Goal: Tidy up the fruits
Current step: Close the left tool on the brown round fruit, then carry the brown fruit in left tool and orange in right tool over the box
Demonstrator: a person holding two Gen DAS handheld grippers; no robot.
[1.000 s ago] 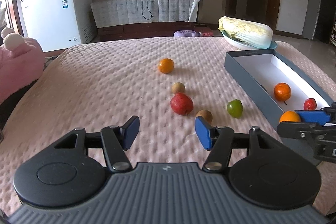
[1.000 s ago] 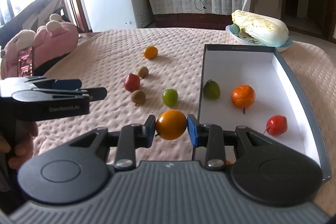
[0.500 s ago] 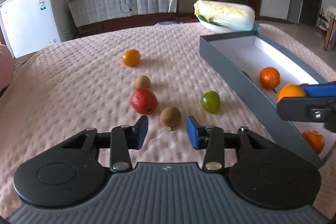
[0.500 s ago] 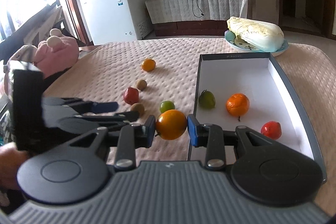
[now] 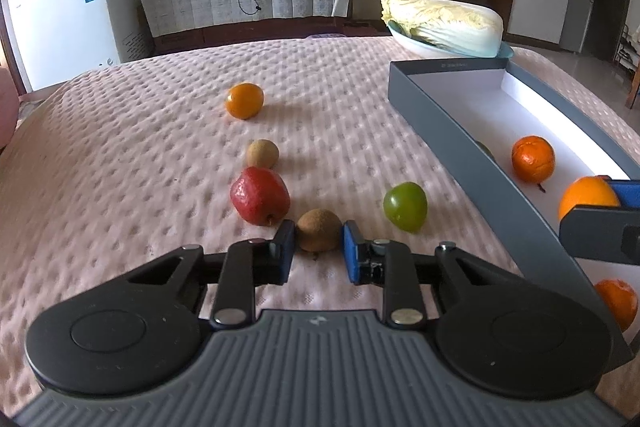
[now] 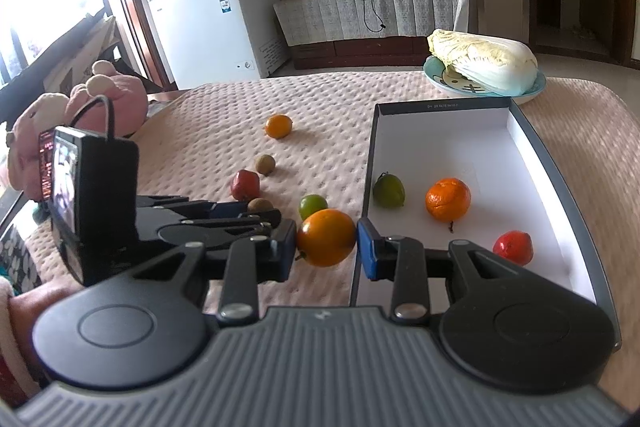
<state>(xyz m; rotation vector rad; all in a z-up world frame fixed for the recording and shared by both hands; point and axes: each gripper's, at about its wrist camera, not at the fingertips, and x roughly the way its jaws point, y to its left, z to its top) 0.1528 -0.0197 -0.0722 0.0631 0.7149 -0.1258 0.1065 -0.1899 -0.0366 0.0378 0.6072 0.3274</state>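
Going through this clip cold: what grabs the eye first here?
Both grippers hold fruit: the right gripper clamps an orange fruit beside the grey box, and the left gripper is shut on a brown fruit on the pink quilted cover.

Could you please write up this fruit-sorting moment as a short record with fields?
surface: pink quilted cover
box: grey box holding a green fruit, a tangerine and a red fruit
left tongs: shut on a brown kiwi
right tongs: shut on an orange beside the box's near left wall
loose fruit: red apple, green plum, small kiwi, far orange
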